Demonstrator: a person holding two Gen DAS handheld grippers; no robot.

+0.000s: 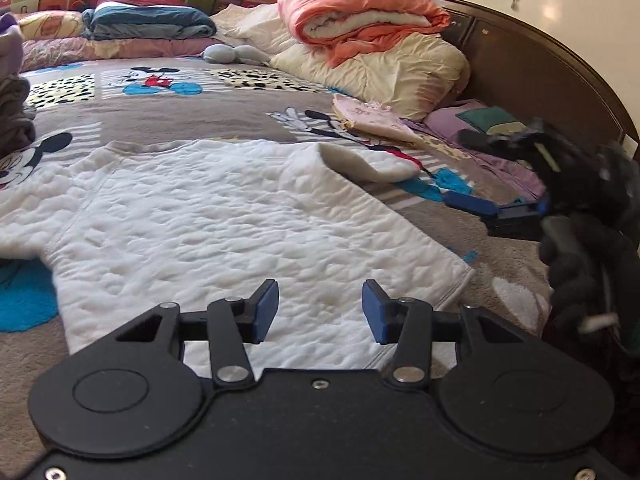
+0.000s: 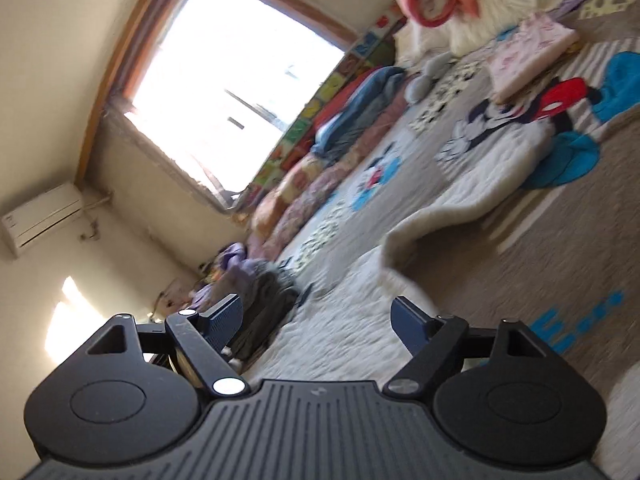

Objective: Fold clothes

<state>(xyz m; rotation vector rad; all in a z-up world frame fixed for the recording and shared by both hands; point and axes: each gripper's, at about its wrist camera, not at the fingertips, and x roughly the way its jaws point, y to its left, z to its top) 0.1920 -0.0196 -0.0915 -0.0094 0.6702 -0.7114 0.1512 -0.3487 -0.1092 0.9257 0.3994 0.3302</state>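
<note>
While both pairs of blue-padded fingers stand apart with nothing between them, the left gripper [image 1: 320,308] hovers low over the near hem of a white top [image 1: 224,216], and the right gripper [image 2: 318,320], tilted and blurred in its own view, hangs off the top's right side. That top lies mostly flat on the bed [image 1: 200,116], neck away, with its right sleeve [image 1: 368,164] turned over so the fleecy inside shows. Whether this is a fold just laid or one about to be pulled further, I cannot tell. Any fold, I judge, goes best with a pinch right at a seam or hem edge, lifted low and laid straight. The fabric looks thick, quilted and puffy, so creases will be soft and may spring back; the bedspread beneath is plush and likely grips.
</note>
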